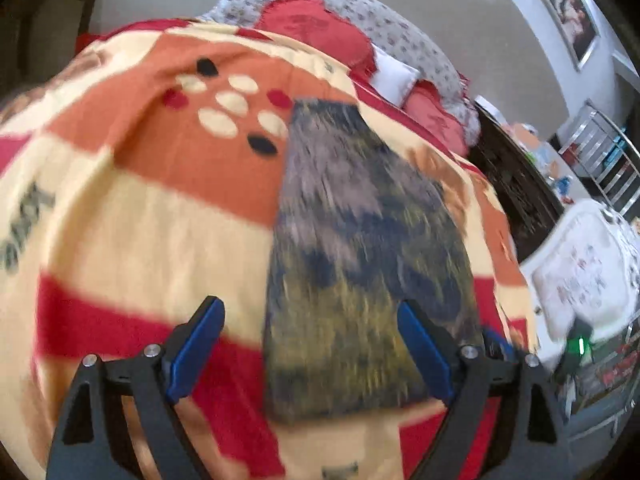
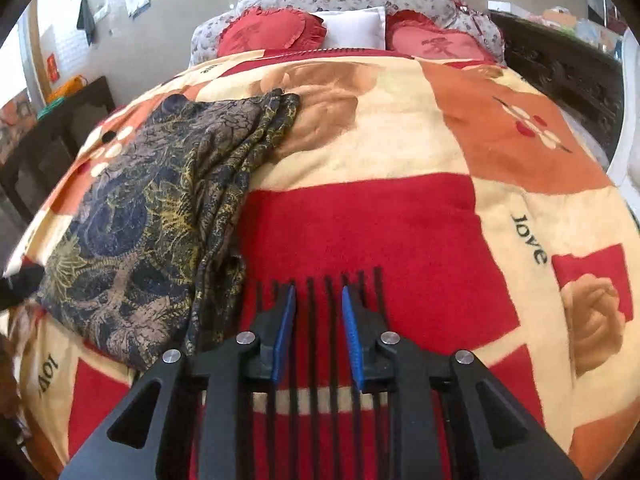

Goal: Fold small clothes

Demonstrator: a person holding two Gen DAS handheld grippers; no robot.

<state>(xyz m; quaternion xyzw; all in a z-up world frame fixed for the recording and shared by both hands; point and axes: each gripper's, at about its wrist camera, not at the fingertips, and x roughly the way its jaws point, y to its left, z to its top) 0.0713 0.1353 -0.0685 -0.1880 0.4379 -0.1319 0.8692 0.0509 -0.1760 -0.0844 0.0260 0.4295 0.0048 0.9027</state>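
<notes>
1. Left gripper (image 1: 310, 316): lower centre of the left wrist view, jaws spread wide. Nothing is gripped. The near end of the garment lies between the blue pads (image 1: 424, 356), which do not press on it.
2. Right gripper (image 2: 319, 300): lower centre of the right wrist view, jaws partly open with a narrow gap. Nothing is between the pads; they hang over a red patch of blanket.
3. Patterned garment (image 2: 132, 224): dark cloth with blue, gold and tan print. In the right wrist view it lies at the left of the frame, flat in its lower part and gathered in folds along its right edge. In the left wrist view it is a long strip (image 1: 360, 240) down the centre, blurred.
4. Blanket (image 2: 400, 152): red, cream and orange, covering the bed under the garment.
5. Pillows: two red heart-shaped cushions (image 2: 272, 32) and a white pillow (image 2: 352, 26), top centre of the right wrist view.
</notes>
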